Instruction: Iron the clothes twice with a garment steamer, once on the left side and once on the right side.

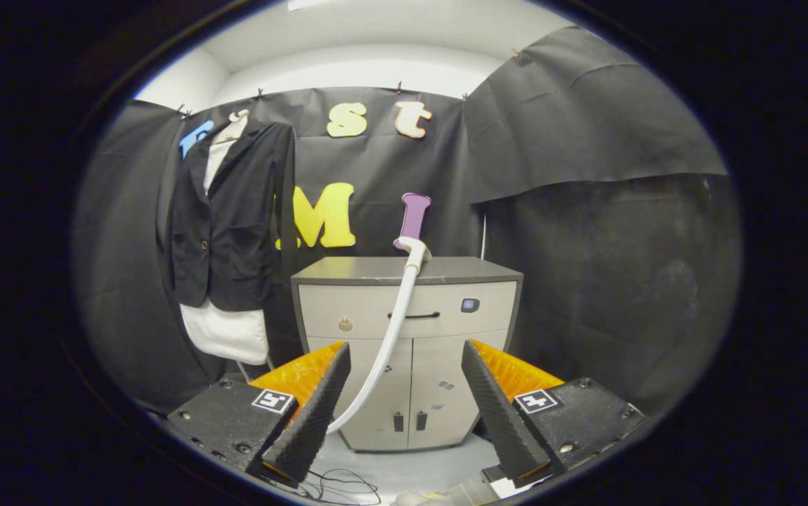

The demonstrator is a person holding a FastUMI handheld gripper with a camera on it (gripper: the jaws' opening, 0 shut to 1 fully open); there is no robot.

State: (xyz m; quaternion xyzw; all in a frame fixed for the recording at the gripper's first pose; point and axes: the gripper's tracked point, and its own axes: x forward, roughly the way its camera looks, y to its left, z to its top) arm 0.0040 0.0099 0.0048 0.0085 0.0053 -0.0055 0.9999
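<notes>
— What is your gripper doing?

— My gripper (404,400) is spread wide and holds nothing; the two fingers (309,414) stand well apart, with the cabinet's doors showing in the gap between them.

— Where is the steamer?

— Its head (414,228) stands upright on the top of the cabinet (474,270), toward the back, well beyond my fingers. Its white hose (390,337) runs down the cabinet's front, curves toward my left finger and passes behind it.

— And the clothes?

— A dark jacket (228,218) over a white shirt (225,334) hangs on a hanger (235,126) against the booth wall, beside the cabinet on its left and apart from it. The shirt's hem shows below the jacket.

— Anything nearer to you?

— Thin cables (341,488) lie on the floor below my fingers.
</notes>
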